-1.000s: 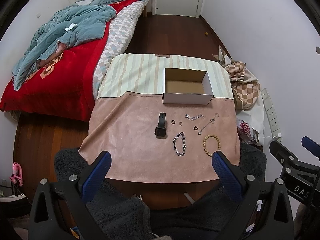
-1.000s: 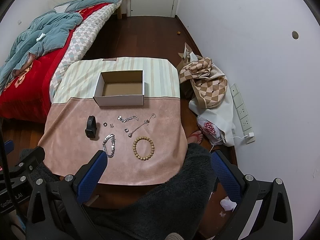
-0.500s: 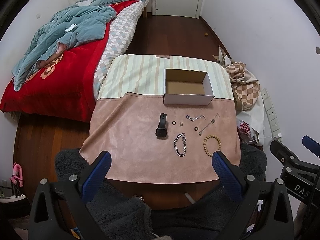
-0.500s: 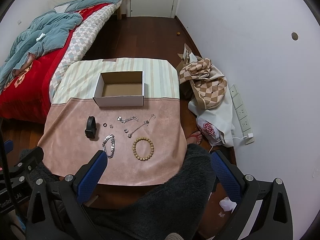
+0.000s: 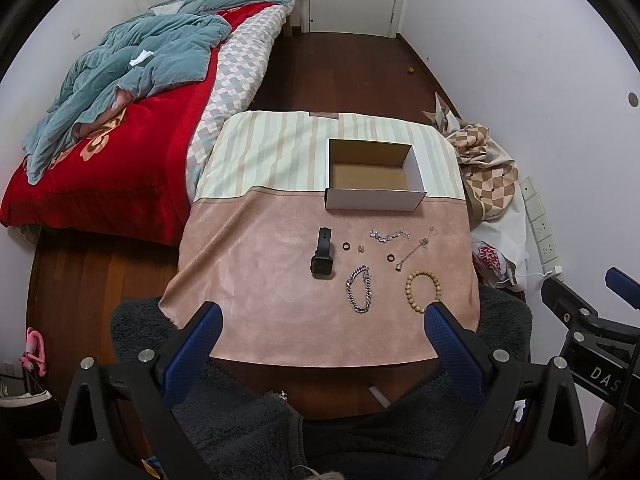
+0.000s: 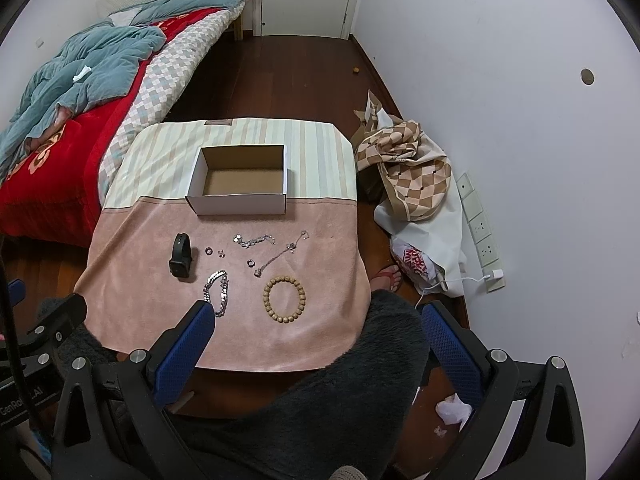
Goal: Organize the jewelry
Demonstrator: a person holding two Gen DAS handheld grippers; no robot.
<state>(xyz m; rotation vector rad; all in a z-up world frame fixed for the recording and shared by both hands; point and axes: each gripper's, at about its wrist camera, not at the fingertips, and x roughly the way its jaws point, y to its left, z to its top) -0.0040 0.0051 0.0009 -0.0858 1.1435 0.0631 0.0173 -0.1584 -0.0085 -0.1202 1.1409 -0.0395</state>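
both held high above the near edge of the worktop [image 5: 256, 280]: left tool [image 5: 322, 312] and right tool [image 6: 316, 312] spread wide, gripping nothing. laid out on the pink cloth near an empty white box [image 5: 374, 178]: black watch [image 5: 322, 254], silver chain [image 5: 360, 290], bead bracelet [image 6: 284, 294]. readable only in the left view: "das" on the neighbouring tool. only in the right view: "genro…ai", partly cut off.

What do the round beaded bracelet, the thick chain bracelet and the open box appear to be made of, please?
Beaded bracelet: matte tan round beads, probably wood. Chain bracelet: bright silvery links with glints, apparently polished metal. Box: white outside, plain brown inside, thin flat walls, likely cardboard.
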